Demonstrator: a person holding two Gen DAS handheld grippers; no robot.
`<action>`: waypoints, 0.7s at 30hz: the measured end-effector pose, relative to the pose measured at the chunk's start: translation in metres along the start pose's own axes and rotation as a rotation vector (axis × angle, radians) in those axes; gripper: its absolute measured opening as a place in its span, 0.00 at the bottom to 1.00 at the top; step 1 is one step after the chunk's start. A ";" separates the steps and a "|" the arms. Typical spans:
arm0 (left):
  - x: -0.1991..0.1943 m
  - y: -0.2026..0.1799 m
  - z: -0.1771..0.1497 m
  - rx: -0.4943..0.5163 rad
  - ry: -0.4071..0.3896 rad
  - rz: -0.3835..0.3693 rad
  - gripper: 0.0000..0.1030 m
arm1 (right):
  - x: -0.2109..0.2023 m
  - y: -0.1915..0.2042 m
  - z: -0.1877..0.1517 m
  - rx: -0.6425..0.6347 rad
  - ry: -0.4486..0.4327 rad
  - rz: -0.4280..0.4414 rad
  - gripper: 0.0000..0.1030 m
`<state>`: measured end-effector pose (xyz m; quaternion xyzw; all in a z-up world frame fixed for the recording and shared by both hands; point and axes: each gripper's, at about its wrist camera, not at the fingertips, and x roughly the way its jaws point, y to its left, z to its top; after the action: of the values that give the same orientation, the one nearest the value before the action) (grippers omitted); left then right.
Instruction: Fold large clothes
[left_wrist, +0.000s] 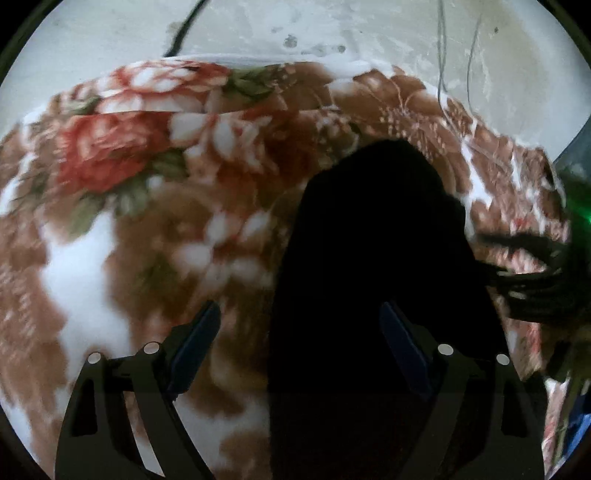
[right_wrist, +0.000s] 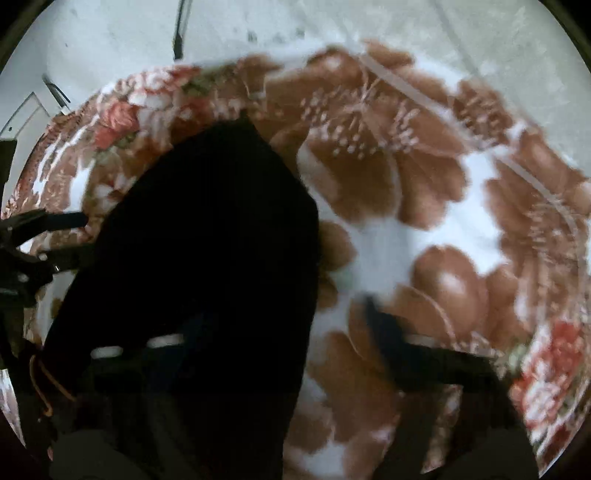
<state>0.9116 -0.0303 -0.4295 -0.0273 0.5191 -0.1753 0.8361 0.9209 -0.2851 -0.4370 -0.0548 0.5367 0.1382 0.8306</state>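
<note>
A black garment (left_wrist: 369, 258) is shown lying on a floral cloth (left_wrist: 110, 221) that covers the desk. In the left wrist view, the left tongs (left_wrist: 299, 328) are seen released, spread wide, with the garment's dark fabric lying between the fingers. In the blurred right wrist view, the right tongs (right_wrist: 277, 325) are seen over the garment's edge; whether they are clenched cannot be told.
</note>
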 end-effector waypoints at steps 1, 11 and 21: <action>0.006 0.003 0.004 -0.008 0.001 0.002 0.83 | 0.011 -0.003 0.003 0.017 0.026 0.022 0.41; 0.005 -0.025 -0.002 0.148 -0.059 0.131 0.07 | 0.002 0.015 -0.002 -0.065 -0.052 -0.036 0.13; -0.090 -0.058 -0.043 0.140 -0.164 0.030 0.04 | -0.098 0.054 -0.023 -0.142 -0.176 -0.022 0.11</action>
<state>0.8229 -0.0500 -0.3585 0.0246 0.4358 -0.1956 0.8782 0.8473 -0.2562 -0.3547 -0.1073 0.4497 0.1710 0.8701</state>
